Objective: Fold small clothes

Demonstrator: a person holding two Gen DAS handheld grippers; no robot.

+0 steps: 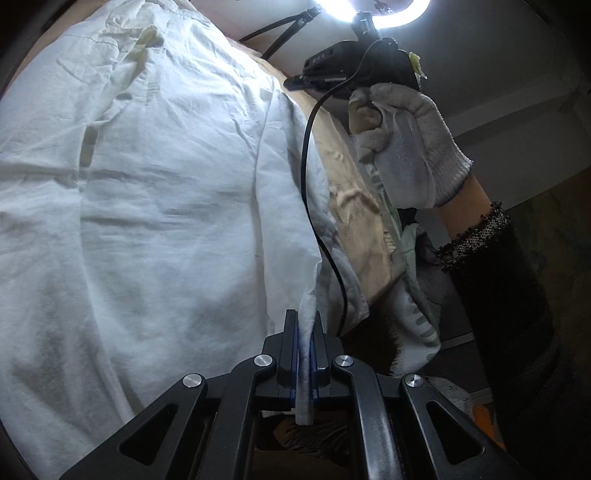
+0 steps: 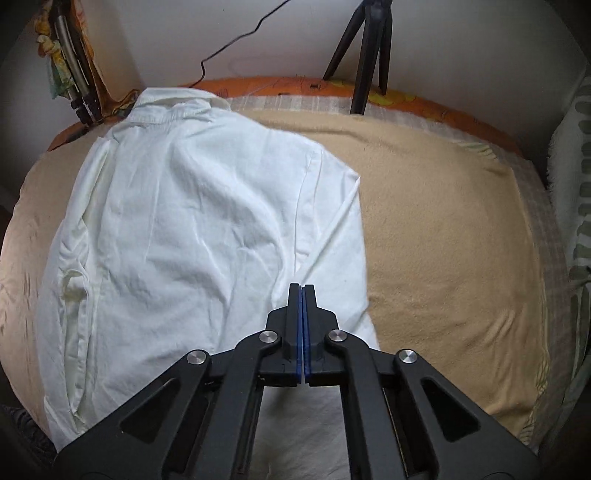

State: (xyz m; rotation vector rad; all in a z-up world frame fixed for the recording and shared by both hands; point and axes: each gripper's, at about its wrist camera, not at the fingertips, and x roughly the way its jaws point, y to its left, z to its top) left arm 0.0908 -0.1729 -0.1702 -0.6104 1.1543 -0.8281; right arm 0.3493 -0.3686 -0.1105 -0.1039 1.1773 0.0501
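Item: white shirt [image 2: 192, 221], one piece, thin woven cloth, much creased. It lies spread on a beige blanket [image 2: 443, 221] that covers the work surface, occupying the left half in the right wrist view. The collar [image 2: 177, 107] sits at the far end, near the orange edge [image 2: 424, 99] of the surface. One side panel is folded inward, its straight hem running diagonally down toward the near edge. Faint yellowish shading shows along folds on the shirt's left side; whether this is stain or shadow cannot be told.

Left gripper [image 1: 306, 325]: clamped on a white edge of the shirt, with the cloth pinched between the blue pads [image 1: 293, 354] and a strip of it hanging out below them.

Right gripper [image 2: 302, 291]: fingers pressed together with nothing between them, poised over the folded panel near its hem.

Right hand [image 1: 410, 147]: in a grey-white knit glove, gripping the tool's handle, seen in the left wrist view; a black cable [image 1: 306, 155] trails from it across the shirt.

Other fittings: a black tripod [image 2: 365, 48] at the far edge; a ring light [image 1: 369, 11] overhead; a patterned green-and-white cloth [image 2: 576, 184] at the right margin.
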